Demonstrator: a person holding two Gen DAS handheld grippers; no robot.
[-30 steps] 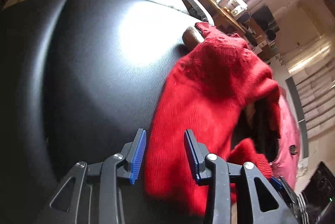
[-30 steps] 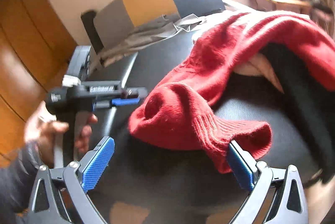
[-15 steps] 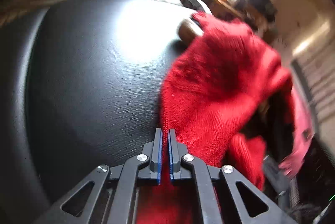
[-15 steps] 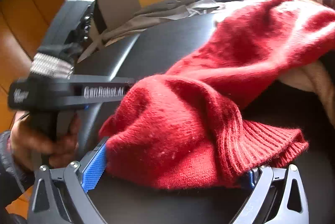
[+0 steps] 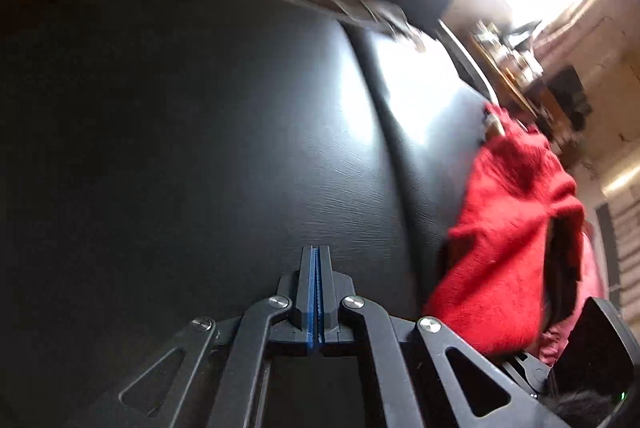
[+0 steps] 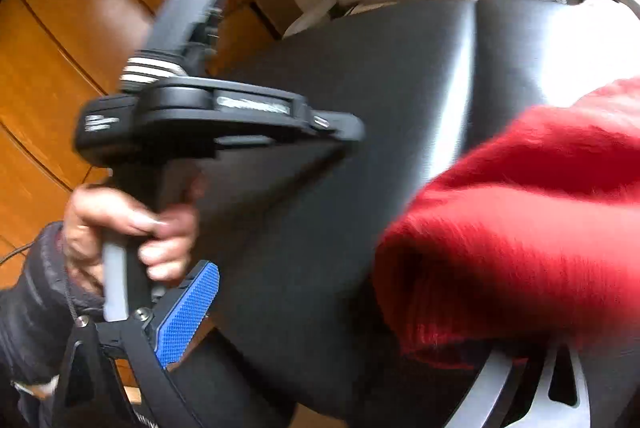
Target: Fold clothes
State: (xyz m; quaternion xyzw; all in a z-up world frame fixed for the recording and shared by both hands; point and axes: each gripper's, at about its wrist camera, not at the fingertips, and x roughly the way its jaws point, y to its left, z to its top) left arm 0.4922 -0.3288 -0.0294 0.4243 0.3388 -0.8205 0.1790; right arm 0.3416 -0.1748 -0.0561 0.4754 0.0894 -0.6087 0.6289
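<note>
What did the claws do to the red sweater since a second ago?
The left claw snapped shut on the red sweater's edge half a second ago, but now it is shut on nothing and has slid away over the black cushion. The right claw pushed in, so the sweater bunches between its open fingers. The sweater stays on the cushion.

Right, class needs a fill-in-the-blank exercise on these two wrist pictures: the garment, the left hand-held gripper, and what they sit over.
1. The knitted sweater is ___ in colour.
2. The left hand-held gripper has its jaws fully ___, with nothing between them.
3. The sweater lies on a padded surface that is ___ in colour.
4. In the right wrist view, a person's ___ grips the left hand-held gripper's handle.

Missing words: red; shut; black; hand
</note>
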